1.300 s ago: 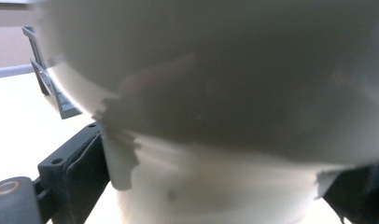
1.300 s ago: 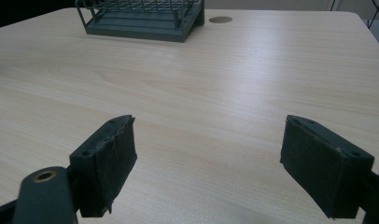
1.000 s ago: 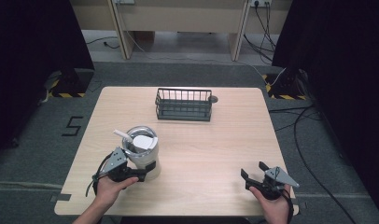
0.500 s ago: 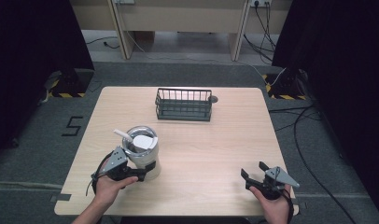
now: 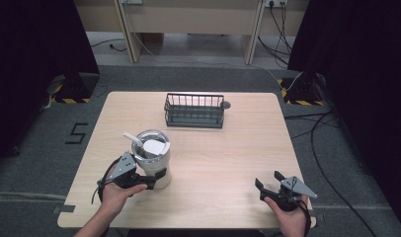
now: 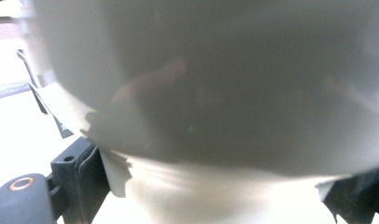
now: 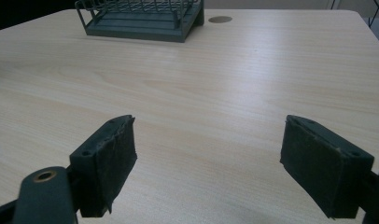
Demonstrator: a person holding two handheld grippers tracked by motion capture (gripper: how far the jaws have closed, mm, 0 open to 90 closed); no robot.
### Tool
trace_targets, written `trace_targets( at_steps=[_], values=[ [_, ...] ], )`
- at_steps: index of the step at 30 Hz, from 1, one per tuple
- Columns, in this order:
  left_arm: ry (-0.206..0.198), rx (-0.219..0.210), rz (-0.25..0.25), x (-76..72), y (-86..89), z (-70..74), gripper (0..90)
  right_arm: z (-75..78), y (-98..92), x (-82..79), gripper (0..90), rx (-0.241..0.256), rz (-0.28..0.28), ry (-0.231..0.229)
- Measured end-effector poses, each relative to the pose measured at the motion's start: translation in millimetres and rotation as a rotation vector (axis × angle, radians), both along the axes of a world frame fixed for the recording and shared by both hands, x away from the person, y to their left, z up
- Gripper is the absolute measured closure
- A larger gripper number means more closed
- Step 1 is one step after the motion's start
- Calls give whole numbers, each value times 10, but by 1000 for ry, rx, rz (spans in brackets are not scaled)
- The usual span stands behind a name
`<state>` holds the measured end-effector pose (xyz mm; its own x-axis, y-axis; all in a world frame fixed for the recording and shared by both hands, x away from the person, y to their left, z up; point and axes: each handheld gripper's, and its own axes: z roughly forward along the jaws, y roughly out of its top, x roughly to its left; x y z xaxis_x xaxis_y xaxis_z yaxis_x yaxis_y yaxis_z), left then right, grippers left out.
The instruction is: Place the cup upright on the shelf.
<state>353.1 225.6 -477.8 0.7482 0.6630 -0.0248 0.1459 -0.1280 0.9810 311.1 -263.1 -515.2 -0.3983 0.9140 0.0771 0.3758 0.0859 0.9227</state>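
The left tool (image 5: pixel 150 181) clamps the steel tumbler (image 5: pixel 151 159) upright on the surface (image 5: pixel 228 153). The right tool (image 5: pixel 268 181) rests with jaws spread wide, holding nothing.

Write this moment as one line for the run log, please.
left gripper: fingers closed around tumbler base | right gripper: open, holds nothing, near table front edge | wire basket: far side, untouched

- The black two-jaw left gripper (image 5: pixel 151 180), held in the person's left hand (image 5: pixel 118 194), has its jaws clamped on something.
- The black two-jaw right gripper (image 5: pixel 267 182), in the right hand (image 5: pixel 288 215), has its jaws spread wide.
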Motion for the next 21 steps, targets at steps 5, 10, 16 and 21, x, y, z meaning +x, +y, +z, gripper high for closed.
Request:
trace_targets(
  at_steps=[5,10,16,21],
  values=[
    [-4,-5,-1,46,-14,61,103,0,-1,0,185,0,-1,0],
    [-14,-3,2,81,-21,106,103,0,-1,-1,185,2,-1,1],
    [-18,-7,9,146,-31,169,103,0,-3,0,185,2,-2,2],
    [-23,-9,12,196,-43,225,103,0,-3,0,185,2,-2,2]
  ],
)
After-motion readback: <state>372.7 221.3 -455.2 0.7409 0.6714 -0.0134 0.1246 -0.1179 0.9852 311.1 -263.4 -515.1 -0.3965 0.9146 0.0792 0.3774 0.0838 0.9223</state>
